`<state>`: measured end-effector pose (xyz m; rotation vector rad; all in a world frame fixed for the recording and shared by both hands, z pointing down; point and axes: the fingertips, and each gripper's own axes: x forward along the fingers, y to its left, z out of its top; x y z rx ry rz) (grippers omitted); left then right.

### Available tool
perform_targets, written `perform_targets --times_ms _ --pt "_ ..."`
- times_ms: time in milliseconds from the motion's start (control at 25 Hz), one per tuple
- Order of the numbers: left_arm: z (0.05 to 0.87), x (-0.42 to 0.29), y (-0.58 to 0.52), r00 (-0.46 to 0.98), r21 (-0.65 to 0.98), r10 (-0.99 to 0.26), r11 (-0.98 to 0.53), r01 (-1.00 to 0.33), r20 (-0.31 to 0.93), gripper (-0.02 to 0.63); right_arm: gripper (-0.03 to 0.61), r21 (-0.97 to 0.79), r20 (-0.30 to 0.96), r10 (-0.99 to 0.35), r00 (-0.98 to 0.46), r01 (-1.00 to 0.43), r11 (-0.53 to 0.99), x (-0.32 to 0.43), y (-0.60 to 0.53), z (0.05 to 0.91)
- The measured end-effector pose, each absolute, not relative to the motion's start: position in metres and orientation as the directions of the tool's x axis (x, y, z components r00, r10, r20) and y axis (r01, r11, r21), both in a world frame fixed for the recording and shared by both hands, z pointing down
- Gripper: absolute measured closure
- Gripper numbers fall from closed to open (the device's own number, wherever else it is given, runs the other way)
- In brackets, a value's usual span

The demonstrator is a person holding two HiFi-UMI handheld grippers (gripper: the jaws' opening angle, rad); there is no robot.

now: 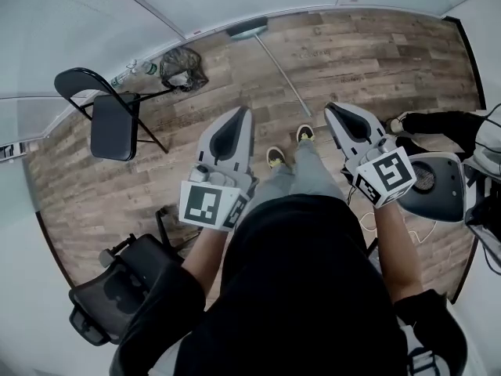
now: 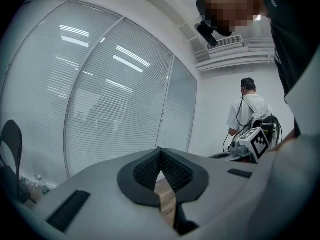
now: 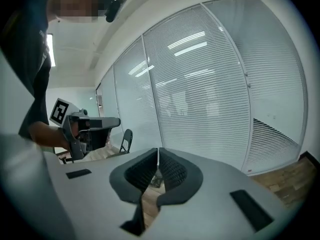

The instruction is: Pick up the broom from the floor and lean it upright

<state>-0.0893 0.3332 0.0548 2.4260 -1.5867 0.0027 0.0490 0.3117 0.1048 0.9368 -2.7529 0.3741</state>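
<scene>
two empty grippers: left gripper shut, right gripper barely cracked. broom at 12 o'clock; we open wide, clamp it mid-length.

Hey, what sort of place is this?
Probably an office or meeting room: glass partition walls with slatted blinds, a wood-plank floor, a black folding chair and a mesh office chair.

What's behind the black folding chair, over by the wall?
A crumpled dark bag and a few bottles on the floor by the wall. What the bag holds is covered.
</scene>
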Motion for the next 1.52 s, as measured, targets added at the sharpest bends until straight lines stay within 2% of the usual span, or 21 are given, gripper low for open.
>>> perform_targets --times_ms 200,440,760,960,1240,1520 --pt "0.060 -0.073 0.298 0.414 0.184 -0.895 -0.384 -0.905 0.167 0.592 0.560 -0.126 0.299 -0.574 -0.762 -0.628 0.768 0.069 0.280 0.115" --pt "0.067 -0.031 0.242 0.457 0.173 -0.864 -0.427 -0.888 0.212 0.592 0.560 -0.119 0.251 -0.579 -0.776 -0.618 0.777 0.101 0.224 0.116" --pt "0.089 0.018 0.164 0.473 0.157 -0.840 -0.447 -0.881 0.264 0.592 0.560 -0.185 0.253 -0.577 -0.777 -0.624 0.759 0.149 0.149 0.136" --pt "0.118 0.042 0.156 0.501 0.125 -0.823 -0.486 -0.865 0.267 0.592 0.560 -0.255 0.267 -0.584 -0.767 -0.640 0.724 0.162 0.142 0.166" --pt "0.173 0.064 0.120 0.529 0.178 -0.785 -0.499 -0.848 0.322 0.592 0.560 -0.287 0.341 -0.547 -0.765 -0.638 0.714 0.165 0.114 0.219" --pt "0.288 0.059 0.114 0.561 0.246 -0.745 -0.504 -0.828 0.360 0.592 0.560 -0.261 0.515 -0.523 -0.679 -0.706 0.659 0.158 0.127 0.355"
